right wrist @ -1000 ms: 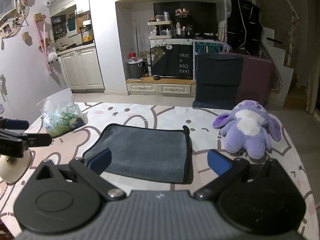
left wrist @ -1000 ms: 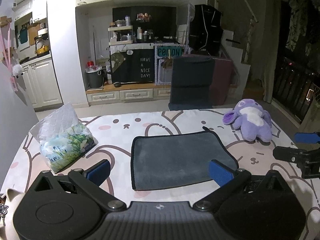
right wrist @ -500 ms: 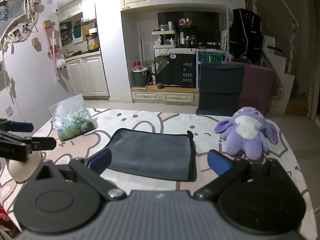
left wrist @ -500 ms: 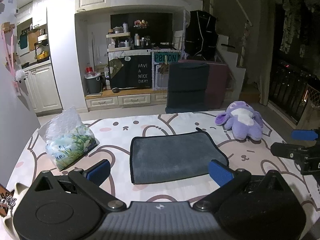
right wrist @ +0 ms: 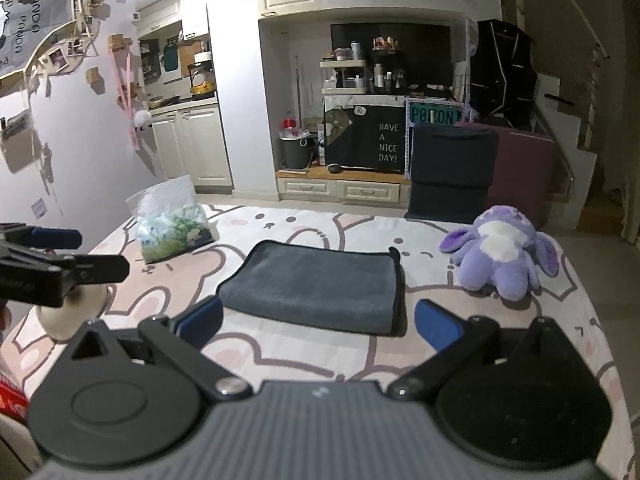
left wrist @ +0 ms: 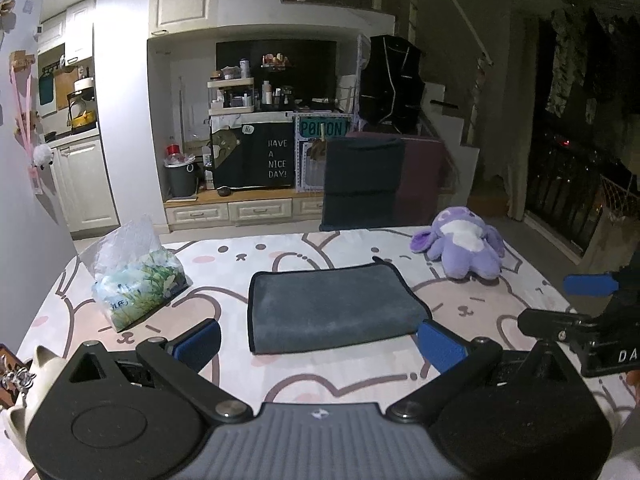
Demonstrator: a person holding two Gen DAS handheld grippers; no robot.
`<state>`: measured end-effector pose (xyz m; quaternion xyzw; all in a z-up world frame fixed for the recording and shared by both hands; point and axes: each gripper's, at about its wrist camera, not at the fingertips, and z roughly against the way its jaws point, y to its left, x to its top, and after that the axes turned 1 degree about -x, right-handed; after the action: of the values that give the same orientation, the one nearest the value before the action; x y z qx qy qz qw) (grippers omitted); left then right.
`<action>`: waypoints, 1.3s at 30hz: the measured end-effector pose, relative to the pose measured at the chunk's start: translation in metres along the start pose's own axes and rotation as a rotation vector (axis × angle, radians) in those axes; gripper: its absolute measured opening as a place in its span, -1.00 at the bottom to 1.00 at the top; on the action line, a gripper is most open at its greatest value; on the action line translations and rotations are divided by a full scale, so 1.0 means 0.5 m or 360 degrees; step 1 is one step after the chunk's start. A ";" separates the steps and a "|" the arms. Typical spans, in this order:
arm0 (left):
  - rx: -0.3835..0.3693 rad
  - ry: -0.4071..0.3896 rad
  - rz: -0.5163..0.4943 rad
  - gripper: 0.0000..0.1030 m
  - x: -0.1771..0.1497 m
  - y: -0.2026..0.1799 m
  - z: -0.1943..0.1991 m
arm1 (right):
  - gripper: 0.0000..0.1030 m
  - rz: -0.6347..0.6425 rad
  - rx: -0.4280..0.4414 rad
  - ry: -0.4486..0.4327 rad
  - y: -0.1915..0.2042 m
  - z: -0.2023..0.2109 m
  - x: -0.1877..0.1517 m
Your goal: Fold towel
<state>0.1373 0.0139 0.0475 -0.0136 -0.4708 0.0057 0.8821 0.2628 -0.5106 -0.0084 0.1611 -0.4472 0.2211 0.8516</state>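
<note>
The gray towel (left wrist: pixel 332 304) lies folded flat at the center of my frames on the bear-print table (left wrist: pixel 320 372), its long side running left to right, black-trimmed edges on the right. My left claw (left wrist: pixel 318 342) hangs spread wide before its near edge, touching nothing; my right claw (right wrist: pixel 318 322) is spread and empty too. Upper left, a clear bag (left wrist: pixel 136 276) holds green-printed packets. Upper right sits a purple plush toy (right wrist: pixel 506 254), with bare cloth between.

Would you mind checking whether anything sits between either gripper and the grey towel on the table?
Nothing visible does. Only bare patterned tablecloth separates the open left gripper and open right gripper from the towel. The tissue pack and purple plush lie off to its sides.
</note>
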 end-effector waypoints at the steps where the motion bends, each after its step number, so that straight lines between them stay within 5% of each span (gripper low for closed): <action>1: -0.0003 0.0004 -0.0003 1.00 -0.005 0.000 0.003 | 0.99 -0.0004 0.0003 0.0001 0.001 0.005 -0.005; 39: -0.0043 0.0016 -0.0054 1.00 -0.147 -0.010 0.093 | 0.99 0.0030 -0.0023 0.0010 0.039 0.123 -0.131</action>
<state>0.0576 0.0081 0.0127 -0.0175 -0.4667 -0.0157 0.8841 0.1772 -0.5386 -0.0278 0.1501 -0.4477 0.2264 0.8519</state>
